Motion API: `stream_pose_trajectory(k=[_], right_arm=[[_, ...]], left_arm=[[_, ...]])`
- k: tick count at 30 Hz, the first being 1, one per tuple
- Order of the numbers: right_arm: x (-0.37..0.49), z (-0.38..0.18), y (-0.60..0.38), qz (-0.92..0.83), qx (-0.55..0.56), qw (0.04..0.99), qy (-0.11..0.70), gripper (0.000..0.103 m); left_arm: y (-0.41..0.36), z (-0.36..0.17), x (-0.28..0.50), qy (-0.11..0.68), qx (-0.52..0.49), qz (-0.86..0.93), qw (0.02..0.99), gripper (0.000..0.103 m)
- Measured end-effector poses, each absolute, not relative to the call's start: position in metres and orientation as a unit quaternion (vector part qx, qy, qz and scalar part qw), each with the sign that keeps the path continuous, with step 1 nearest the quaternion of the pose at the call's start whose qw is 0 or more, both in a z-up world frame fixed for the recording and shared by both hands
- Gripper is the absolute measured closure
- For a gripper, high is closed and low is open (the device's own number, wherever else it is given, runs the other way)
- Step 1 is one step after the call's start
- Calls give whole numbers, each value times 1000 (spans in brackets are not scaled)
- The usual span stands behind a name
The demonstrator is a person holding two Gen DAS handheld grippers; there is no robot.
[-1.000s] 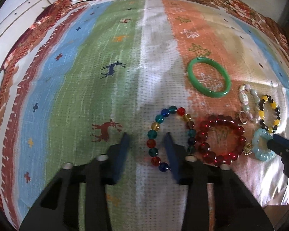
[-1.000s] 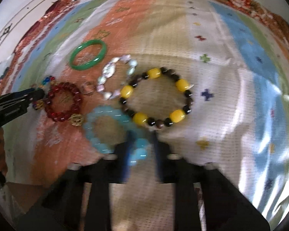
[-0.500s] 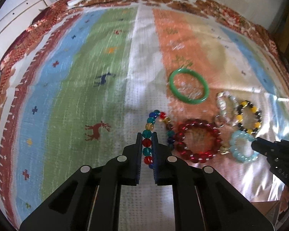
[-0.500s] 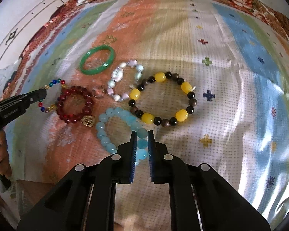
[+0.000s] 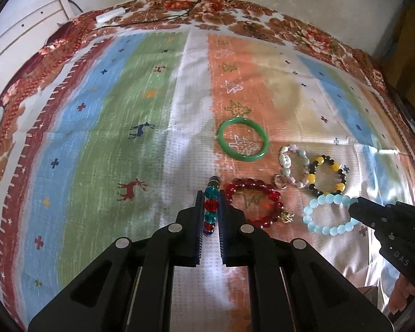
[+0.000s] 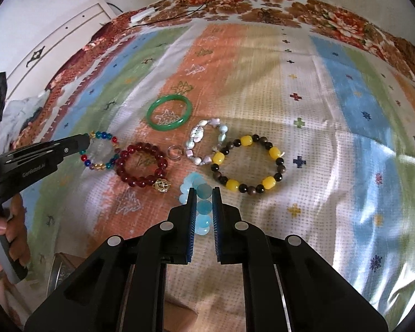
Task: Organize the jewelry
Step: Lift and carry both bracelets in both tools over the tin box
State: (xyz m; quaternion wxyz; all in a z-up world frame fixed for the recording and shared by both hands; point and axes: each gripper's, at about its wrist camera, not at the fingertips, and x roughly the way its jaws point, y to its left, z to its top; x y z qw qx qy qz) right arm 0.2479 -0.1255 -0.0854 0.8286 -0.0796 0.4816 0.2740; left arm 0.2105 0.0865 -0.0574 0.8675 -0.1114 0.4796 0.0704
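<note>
Early stage: L gripper (image 5: 209,210) fingers pinch the multicolor bracelet (image 5: 210,204), R gripper (image 6: 201,207) fingers pinch the pale-blue bracelet (image 6: 200,207). Both lifted edge-on; four others lie on cloth (image 5: 96,138), no box visible.

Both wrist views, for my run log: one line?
left gripper: shut on multicoloured glass-bead bracelet | right gripper: shut on pale-blue bead bracelet
</note>
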Motion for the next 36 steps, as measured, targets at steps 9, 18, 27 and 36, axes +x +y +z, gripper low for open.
stream_pose_trajectory(k=[9, 18, 27, 36], right_arm=[[237, -70, -131, 273, -75, 841, 461, 91], [223, -57, -138, 265, -72, 857, 437, 91], [206, -36, -143, 275, -64, 867, 411, 91], [177, -8, -146, 297, -59, 874, 381, 91]], left_arm=[[79, -43, 196, 459, -114, 66, 879, 94], [69, -28, 181, 439, -115, 58, 889, 94], [61, -10, 167, 414, -121, 46, 901, 94], [46, 6, 154, 388, -114, 19, 914, 94]])
